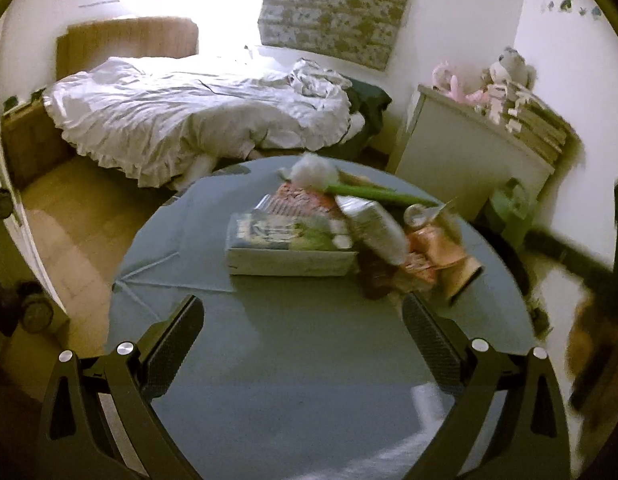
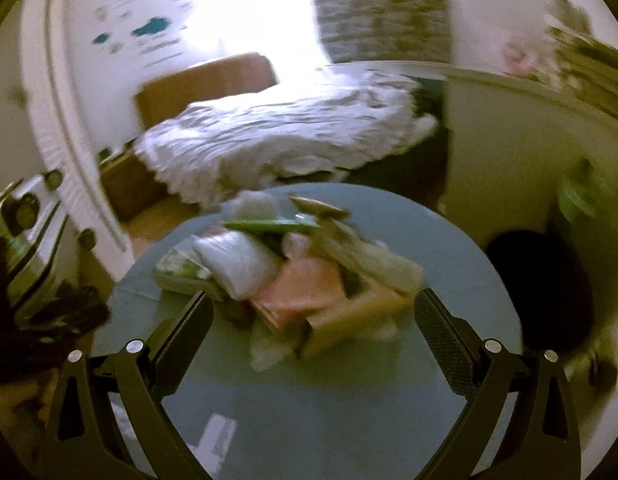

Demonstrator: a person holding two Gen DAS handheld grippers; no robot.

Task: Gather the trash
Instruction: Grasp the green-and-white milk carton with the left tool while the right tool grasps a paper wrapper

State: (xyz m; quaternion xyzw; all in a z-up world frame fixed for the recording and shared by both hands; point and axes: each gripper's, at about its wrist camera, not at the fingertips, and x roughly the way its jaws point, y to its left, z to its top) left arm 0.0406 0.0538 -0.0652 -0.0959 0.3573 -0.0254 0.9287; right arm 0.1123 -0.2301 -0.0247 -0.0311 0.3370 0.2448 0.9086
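Observation:
A round blue-grey table point(image 1: 269, 360) point(image 2: 309, 412) carries a heap of clutter. In the left wrist view I see a thick book point(image 1: 289, 244), a white crumpled bag point(image 1: 375, 228), a fake flower with a green stem point(image 1: 349, 188), pink packaging point(image 1: 433, 252) and a brown wrapper point(image 1: 381, 276). My left gripper point(image 1: 303, 308) hovers open in front of the heap, holding nothing. In the blurred right wrist view my right gripper point(image 2: 313, 308) is open, its fingers either side of a pink packet point(image 2: 305, 292) and a tan cardboard box point(image 2: 357, 320), apart from both.
A bed with a white ruffled cover point(image 1: 197, 112) lies beyond the table. A white dresser point(image 1: 469, 152) with plush toys point(image 1: 505, 72) stands at the right, a green bin point(image 1: 517, 212) beside it. Wooden floor point(image 1: 77, 216) shows at the left. A dark bag point(image 2: 545, 292) sits right of the table.

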